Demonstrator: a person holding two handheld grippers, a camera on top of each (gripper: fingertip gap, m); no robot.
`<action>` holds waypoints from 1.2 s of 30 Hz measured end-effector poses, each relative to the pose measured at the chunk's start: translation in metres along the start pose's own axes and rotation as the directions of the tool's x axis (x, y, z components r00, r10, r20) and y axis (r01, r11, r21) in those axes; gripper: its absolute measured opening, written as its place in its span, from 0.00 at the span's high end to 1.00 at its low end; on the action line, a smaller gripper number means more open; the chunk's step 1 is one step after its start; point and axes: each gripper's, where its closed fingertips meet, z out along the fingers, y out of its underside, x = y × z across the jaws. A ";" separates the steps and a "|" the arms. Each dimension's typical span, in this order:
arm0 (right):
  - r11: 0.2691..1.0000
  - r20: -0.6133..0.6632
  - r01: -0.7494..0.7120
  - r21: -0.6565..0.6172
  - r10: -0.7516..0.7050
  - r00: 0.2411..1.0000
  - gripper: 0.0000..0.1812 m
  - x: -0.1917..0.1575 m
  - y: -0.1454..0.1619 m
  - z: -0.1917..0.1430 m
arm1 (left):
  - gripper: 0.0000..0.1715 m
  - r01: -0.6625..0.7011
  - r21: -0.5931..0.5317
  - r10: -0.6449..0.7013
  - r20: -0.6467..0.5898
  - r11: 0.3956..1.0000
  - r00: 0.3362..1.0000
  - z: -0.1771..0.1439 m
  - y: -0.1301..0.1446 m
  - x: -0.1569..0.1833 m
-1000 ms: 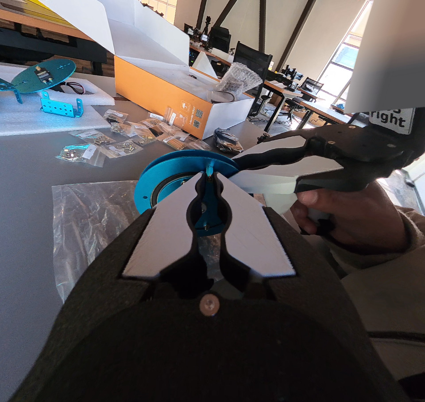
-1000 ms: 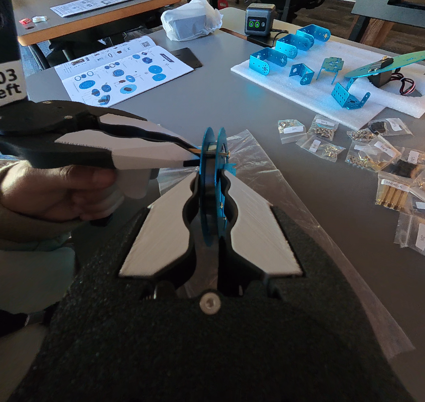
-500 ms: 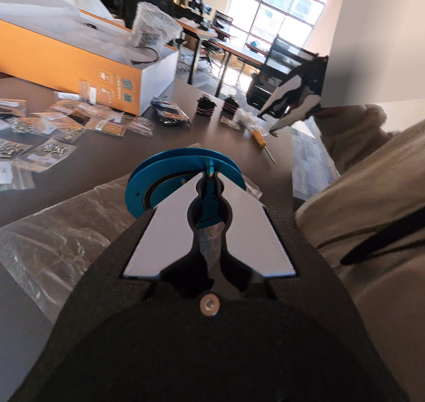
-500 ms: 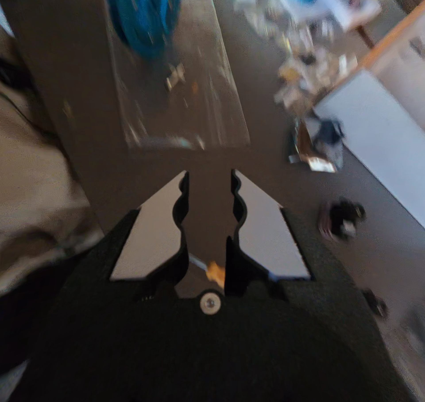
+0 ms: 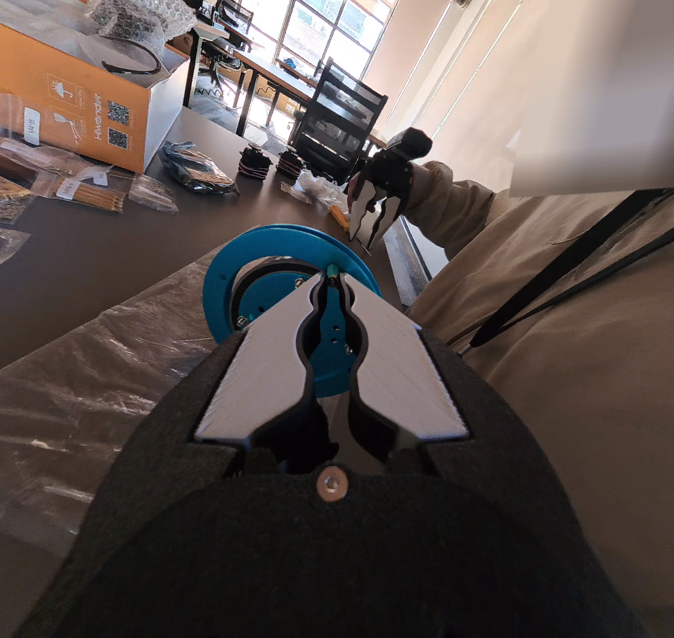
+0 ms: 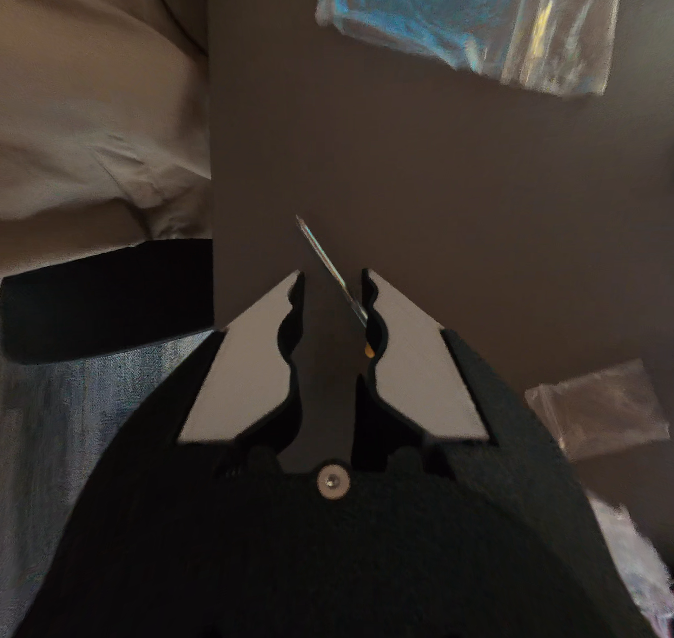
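My left gripper (image 5: 333,278) is shut on the rim of a blue disc assembly (image 5: 255,252), two round blue plates with a black ring between them, held on edge over a clear plastic bag (image 5: 91,365). My right gripper (image 6: 332,274) is open and points down at the dark table (image 6: 456,183). A screwdriver (image 6: 330,267) lies under it, its thin metal shaft running between the fingers and a bit of its yellow handle showing by the right finger. In the left wrist view the right gripper (image 5: 366,232) hangs over the screwdriver's yellow handle (image 5: 337,215) near the table's edge.
An orange and white box (image 5: 73,102) stands at the back left, with small bags of screws (image 5: 91,192), a dark bag (image 5: 197,174) and two black servos (image 5: 255,164) in front. A blurred bag with a blue shape (image 6: 456,19) and another bag (image 6: 598,409) flank the right gripper. The person's beige sleeve (image 5: 448,205) is close. There is about 35 cm between the tips of the two grippers.
My right gripper let go of the blue disc assembly, opened, and swung right and down over the screwdriver. My left gripper kept its hold and turned to the right.
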 end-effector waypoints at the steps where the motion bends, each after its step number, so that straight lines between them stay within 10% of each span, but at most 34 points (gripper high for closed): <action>1: 1.000 0.007 0.030 -0.008 -0.030 1.000 0.85 0.000 -0.001 0.001 | 0.98 0.007 0.005 -0.007 -0.002 1.000 1.000 0.000 0.000 0.000; 8: 0.990 -0.087 -0.015 -0.139 0.003 0.996 0.99 0.016 -0.023 0.016 | 0.98 0.068 0.044 -0.068 -0.004 0.997 0.998 0.005 -0.001 0.000; 15: 0.980 -0.598 0.189 -0.069 -0.192 0.778 0.99 0.075 -0.175 0.047 | 0.98 0.152 0.079 -0.151 -0.011 0.985 0.988 0.008 -0.001 0.002; 20: 0.965 -0.687 0.242 -0.098 -0.242 0.685 0.99 0.090 -0.229 0.085 | 0.98 0.197 0.094 -0.199 0.003 0.976 0.980 0.003 -0.002 0.000; 36: 0.944 -0.728 0.229 -0.236 -0.328 0.602 0.99 0.092 -0.255 0.094 | 0.98 0.228 0.088 -0.228 -0.012 0.970 0.974 0.002 0.000 0.003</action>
